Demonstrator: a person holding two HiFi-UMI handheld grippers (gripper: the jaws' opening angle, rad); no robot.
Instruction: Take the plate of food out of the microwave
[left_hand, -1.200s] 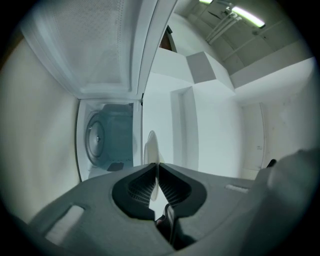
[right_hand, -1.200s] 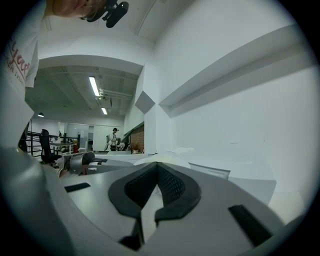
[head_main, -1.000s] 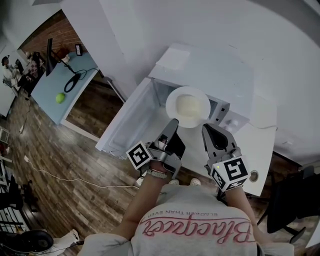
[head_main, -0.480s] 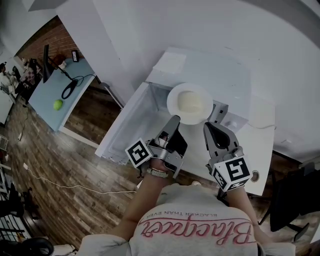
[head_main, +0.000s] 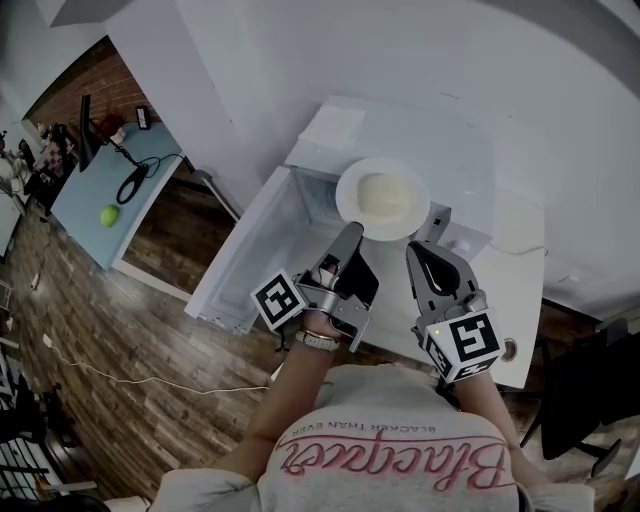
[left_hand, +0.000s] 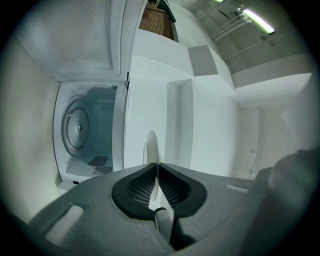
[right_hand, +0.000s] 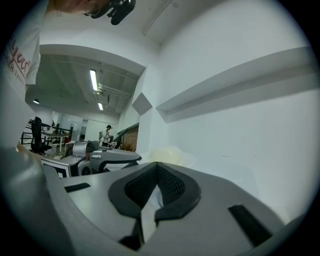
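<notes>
A white plate (head_main: 383, 198) with pale food (head_main: 380, 195) hangs in front of the open white microwave (head_main: 400, 130), held from both sides. My left gripper (head_main: 349, 232) is shut on its near left rim; in the left gripper view the plate (left_hand: 151, 147) shows edge-on between the closed pads of the left gripper (left_hand: 154, 164). My right gripper (head_main: 412, 247) is shut on the near right rim. In the right gripper view the plate (right_hand: 167, 156) with its mound of food lies just past the closed right gripper (right_hand: 156, 165). The microwave cavity (left_hand: 85, 130) with its turntable stands empty.
The microwave door (head_main: 240, 262) hangs open to the left. The microwave sits on a white table (head_main: 520, 300) against a white wall. Far left stands a blue table (head_main: 100, 190) with a green ball (head_main: 108, 214). The left gripper (right_hand: 100, 157) shows in the right gripper view.
The plate and both grippers have shifted slightly up and away in the head view, the left one lifting a little. Both grips are unchanged.
</notes>
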